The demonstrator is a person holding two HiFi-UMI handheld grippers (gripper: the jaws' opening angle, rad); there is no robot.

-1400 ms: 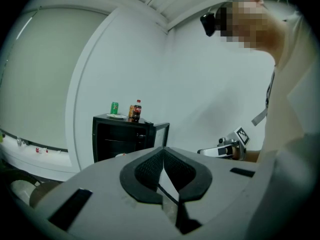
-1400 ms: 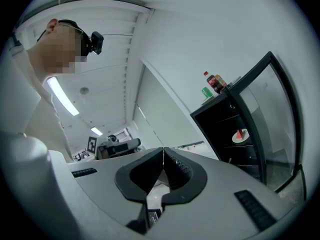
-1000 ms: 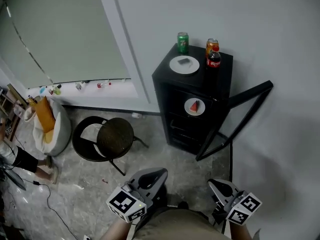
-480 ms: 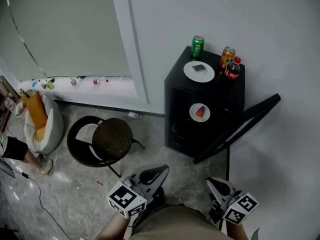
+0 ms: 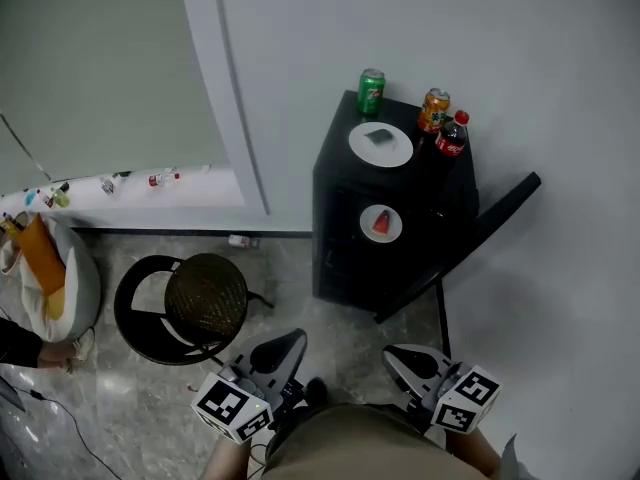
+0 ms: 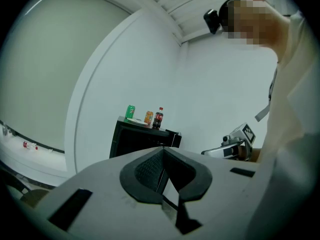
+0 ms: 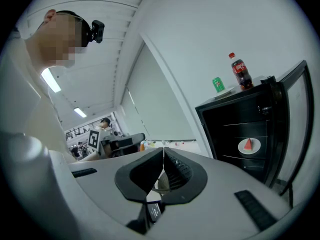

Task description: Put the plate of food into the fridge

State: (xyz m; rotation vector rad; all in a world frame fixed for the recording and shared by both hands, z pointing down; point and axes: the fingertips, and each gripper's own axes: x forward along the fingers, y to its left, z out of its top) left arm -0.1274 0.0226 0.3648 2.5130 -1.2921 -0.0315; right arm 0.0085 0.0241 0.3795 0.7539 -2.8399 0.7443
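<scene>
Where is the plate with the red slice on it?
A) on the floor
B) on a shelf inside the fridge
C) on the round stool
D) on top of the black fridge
B: the plate with the red slice sits on a shelf inside the fridge, whose door stands open.

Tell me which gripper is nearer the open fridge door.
Right. In the head view the right gripper sits just below the lower end of the open fridge door. The left gripper is farther off to the left, beside the round stool.
</scene>
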